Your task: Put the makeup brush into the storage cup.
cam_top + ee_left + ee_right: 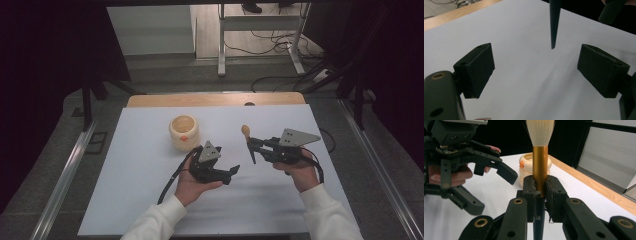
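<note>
Both tongs hover over the white table [135,190] now: the right gripper [251,145] is clamped tight on a brush [540,167], jaws pinching the gold collar, pale bristles up and the dark pointed handle hanging below. Left gripper [234,171] comes in with its jaws spread wide, nothing between them, and the handle's tip [553,37] dangles just ahead of that gap. Looks to me like a handover, or a second grip on the handle; the next move calls for the left gripper to slide on until the handle sits between its pads, then close. A cream pot [184,132] stands behind the left hand [192,182], near but clear. Plenty of bare table lies in front and to the sides; the wooden edge [215,100] is well back.
</note>
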A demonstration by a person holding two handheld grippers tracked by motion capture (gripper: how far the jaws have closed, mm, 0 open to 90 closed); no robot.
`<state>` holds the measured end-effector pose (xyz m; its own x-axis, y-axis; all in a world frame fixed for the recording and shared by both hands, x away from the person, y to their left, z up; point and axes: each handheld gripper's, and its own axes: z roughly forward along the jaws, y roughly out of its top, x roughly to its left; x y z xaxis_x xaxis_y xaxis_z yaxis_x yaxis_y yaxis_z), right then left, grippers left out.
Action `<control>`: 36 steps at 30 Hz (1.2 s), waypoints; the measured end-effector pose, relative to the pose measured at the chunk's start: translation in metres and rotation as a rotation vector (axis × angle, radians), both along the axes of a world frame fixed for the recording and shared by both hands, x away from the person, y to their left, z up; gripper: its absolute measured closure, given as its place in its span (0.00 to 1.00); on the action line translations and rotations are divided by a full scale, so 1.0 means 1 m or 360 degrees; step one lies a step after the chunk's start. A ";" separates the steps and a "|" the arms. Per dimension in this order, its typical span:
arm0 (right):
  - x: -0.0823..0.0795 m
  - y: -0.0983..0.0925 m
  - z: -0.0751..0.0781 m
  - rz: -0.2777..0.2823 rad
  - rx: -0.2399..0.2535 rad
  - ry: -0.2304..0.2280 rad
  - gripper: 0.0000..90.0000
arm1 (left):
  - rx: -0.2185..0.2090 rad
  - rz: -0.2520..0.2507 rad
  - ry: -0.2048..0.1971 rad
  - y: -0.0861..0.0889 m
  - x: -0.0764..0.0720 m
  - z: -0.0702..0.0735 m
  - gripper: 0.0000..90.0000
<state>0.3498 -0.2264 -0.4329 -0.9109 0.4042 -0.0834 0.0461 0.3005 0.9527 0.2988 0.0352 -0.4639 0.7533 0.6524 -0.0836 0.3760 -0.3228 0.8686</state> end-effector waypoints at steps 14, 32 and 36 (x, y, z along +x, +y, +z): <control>0.000 -0.001 0.001 -0.0001 0.0024 -0.0003 0.88 | -0.0102 -0.0026 -0.0008 -0.020 0.009 -0.007 0.18; 0.000 0.000 0.000 -0.0001 0.0022 0.0009 0.88 | -0.0185 -0.0022 -0.0007 -0.042 0.020 -0.016 0.25; 0.000 0.000 -0.001 -0.0002 0.0025 0.0011 0.88 | -0.0203 -0.0025 -0.0017 -0.045 0.020 -0.016 0.30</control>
<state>0.3502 -0.2267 -0.4338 -0.9108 0.4067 -0.0705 0.0533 0.2852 0.9570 0.3192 -0.0101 -0.4798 0.7645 0.6252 -0.1570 0.3623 -0.2153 0.9068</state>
